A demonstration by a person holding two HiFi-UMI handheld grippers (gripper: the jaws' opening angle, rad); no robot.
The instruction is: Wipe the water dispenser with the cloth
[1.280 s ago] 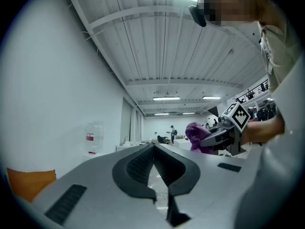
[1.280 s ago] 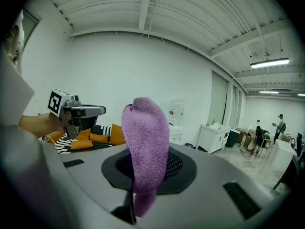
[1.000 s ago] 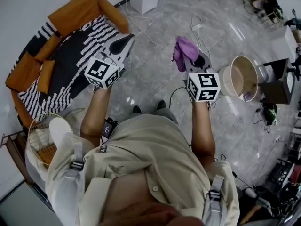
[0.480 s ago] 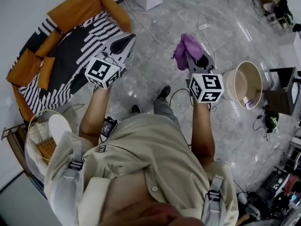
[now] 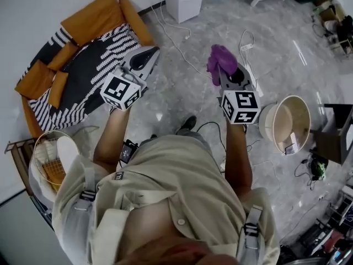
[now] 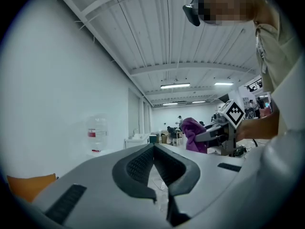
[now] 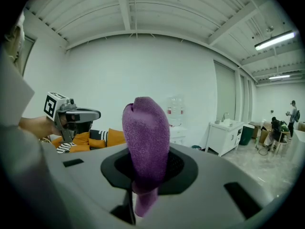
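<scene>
The room is big and white-walled, with a grey marble-patterned floor [image 5: 182,87] strewn with cables, an orange sofa with a black-and-white striped throw [image 5: 83,65] on the person's left and a pale round bucket [image 5: 284,120] on their right. The person stands in the open with both arms held out in front.

Over the last second they have walked forward. A foot has swung ahead, the bucket has slid back alongside them, and a white box-shaped unit [image 5: 185,1] by the far wall has come further into the head view. I take that unit for the dispenser's body, though it is cut off at the edge. The white water dispenser with a clear bottle on top [image 7: 175,109] stands against the wall ahead in the right gripper view, well apart from both tools. So this is the approach, and no wiping has begun.

The right gripper [image 5: 231,73] is clamped on the purple terry cloth [image 7: 145,142]. The cloth's long axis runs straight out of the jaws along the tool's line. Its rounded, folded end points forward and up toward the dispenser wall, and a short tail hangs beneath. The left gripper [image 6: 153,149] has its jaws closed together on nothing, held level beside the other.
</scene>
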